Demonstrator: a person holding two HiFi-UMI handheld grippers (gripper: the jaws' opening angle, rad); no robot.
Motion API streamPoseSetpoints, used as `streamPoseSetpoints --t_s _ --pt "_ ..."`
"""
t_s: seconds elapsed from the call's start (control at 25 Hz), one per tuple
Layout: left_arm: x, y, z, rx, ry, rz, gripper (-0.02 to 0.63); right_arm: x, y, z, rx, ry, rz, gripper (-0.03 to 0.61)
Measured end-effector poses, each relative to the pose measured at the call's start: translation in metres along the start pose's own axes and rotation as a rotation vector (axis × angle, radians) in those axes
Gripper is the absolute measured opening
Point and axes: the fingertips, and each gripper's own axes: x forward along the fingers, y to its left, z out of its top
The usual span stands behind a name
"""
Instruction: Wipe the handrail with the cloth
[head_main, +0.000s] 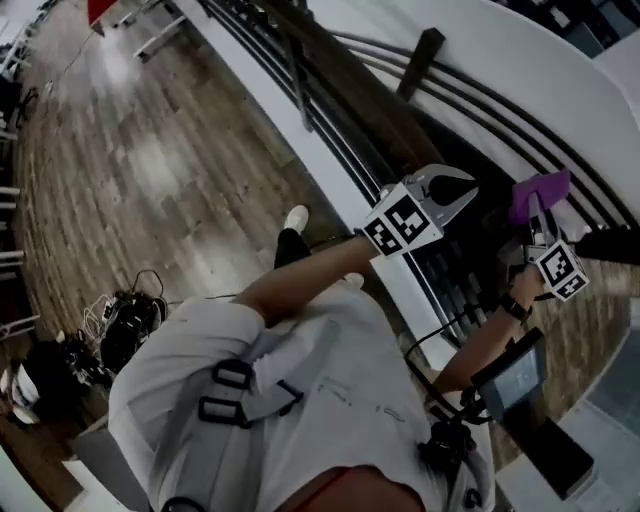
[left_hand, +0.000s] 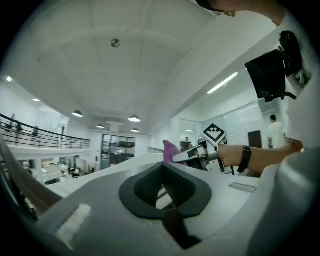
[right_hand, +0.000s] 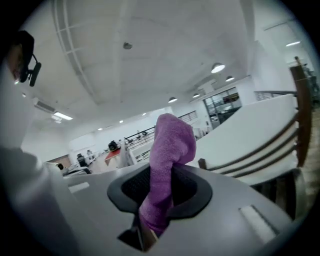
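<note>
A dark wooden handrail (head_main: 345, 85) runs diagonally across the head view above thin metal bars (head_main: 470, 95). My right gripper (head_main: 535, 215) is shut on a purple cloth (head_main: 540, 190), held up just right of the rail and not visibly touching it. In the right gripper view the cloth (right_hand: 170, 150) stands up out of that gripper (right_hand: 159, 200). My left gripper (head_main: 452, 195) hovers over the railing with a narrow gap between its jaws and nothing in them. The left gripper view looks past its jaws (left_hand: 162, 187) to the cloth (left_hand: 169, 150) in the right gripper (left_hand: 182, 157).
A white ledge (head_main: 300, 130) borders the railing, with a wooden floor (head_main: 150, 170) far below at the left. Cables and bags (head_main: 120, 325) lie on that floor. A brown post (right_hand: 302, 115) and curved bars (right_hand: 250, 155) stand at the right of the right gripper view.
</note>
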Motion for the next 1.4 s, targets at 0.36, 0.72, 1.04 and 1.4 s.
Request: streamPoseSetpoints --t_s 0.36,0.72,1.04,1.4 --pt "-0.227 0.213 -0.032 -0.073 0.021 0.538 -0.002 0.227 0.283 -0.067 -0.272 0.166 0.362 0.098" --pt "-0.341 0.305 -0.076 -0.166 0.084 0.755 -0.002 0.313 0.413 -0.161 -0.471 0.263 0.445 0.098" --pt "-0.376 0.368 -0.113 -0.205 0.126 0.774 -0.002 0.416 0.415 -0.260 -0.766 0.375 0.240 0.106" --pt "-0.389 0.418 -0.153 -0.283 0.190 0.751 -0.002 0.542 0.363 -0.303 -0.968 0.491 0.013 0.106"
